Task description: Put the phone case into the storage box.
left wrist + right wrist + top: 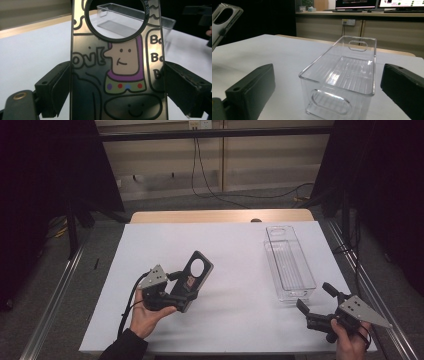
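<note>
White table point(225, 250) under dark surrounds. Left gripper point(181, 296) clamps a phone case point(196, 275) above the table, its lower end hidden. Right gripper point(315, 302), jaws spread and empty, faces a clear bin point(290, 265).

The phone case point(117, 65) is a flat, glossy dark piece with a large round camera hole near its top and a cartoon figure in purple with coloured dots printed on it. It is held clear of the white table point(235, 270), tilted, hole end uppermost, left of the clear bin point(290, 265).
</note>
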